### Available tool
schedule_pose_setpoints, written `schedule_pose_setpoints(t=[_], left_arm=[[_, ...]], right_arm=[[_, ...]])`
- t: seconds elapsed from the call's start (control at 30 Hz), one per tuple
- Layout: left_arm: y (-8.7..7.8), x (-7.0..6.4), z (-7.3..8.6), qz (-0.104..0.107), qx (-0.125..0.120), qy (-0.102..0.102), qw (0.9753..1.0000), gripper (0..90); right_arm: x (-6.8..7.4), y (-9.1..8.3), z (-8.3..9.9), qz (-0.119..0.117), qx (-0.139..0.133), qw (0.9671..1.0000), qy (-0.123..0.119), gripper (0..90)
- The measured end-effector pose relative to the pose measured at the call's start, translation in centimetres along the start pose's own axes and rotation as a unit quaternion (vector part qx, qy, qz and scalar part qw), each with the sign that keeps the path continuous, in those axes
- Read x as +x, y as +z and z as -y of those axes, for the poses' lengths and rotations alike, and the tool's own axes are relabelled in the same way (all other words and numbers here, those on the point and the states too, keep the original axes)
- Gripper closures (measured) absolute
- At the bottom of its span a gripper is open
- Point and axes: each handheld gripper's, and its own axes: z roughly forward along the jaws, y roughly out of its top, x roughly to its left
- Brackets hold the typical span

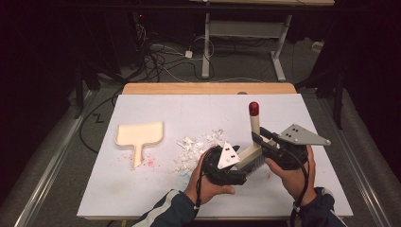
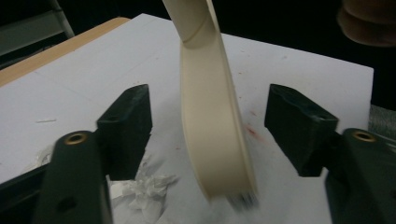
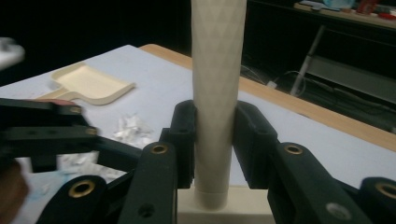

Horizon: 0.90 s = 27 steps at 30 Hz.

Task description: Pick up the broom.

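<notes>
A cream brush (image 1: 254, 125) with a red-tipped handle stands upright on the white table sheet (image 1: 179, 111), bristles down, right of centre. My right gripper (image 1: 259, 137) is shut on the brush handle (image 3: 217, 70), low down near the head. My left gripper (image 1: 243, 166) is open, and its jaws stand either side of the brush head (image 2: 210, 126) without touching it. A heap of white paper scraps (image 1: 196, 147) lies just left of the brush. A cream dustpan (image 1: 139, 135) lies flat at the left, handle toward me.
Pinkish specks (image 1: 149, 162) mark the sheet beside the dustpan handle. The wooden table edge (image 1: 208, 88) runs along the far side. Beyond it are a desk frame (image 1: 246, 33) and cables (image 1: 165, 56) on the floor.
</notes>
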Motion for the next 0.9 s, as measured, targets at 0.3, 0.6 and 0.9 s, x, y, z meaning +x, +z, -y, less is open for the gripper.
schedule_pose_setpoints(t=[0.3,0.6,0.9], left_arm=[[-1.0,1.0,0.7,0.04,-0.015,-0.018,0.9989,59.7],[-3.6,1.9,1.4,0.06,0.004,0.003,0.9982,64.7],[-5.9,2.4,2.8,0.102,0.048,0.044,0.9926,64.7]], right_arm=[[2.7,-0.3,-0.2,-0.027,-0.008,0.9992,-0.028,71.4],[3.2,-0.9,-0.1,-0.091,-0.033,0.9943,-0.046,65.8],[1.4,-1.3,1.3,-0.177,-0.003,0.9781,-0.109,46.4]])
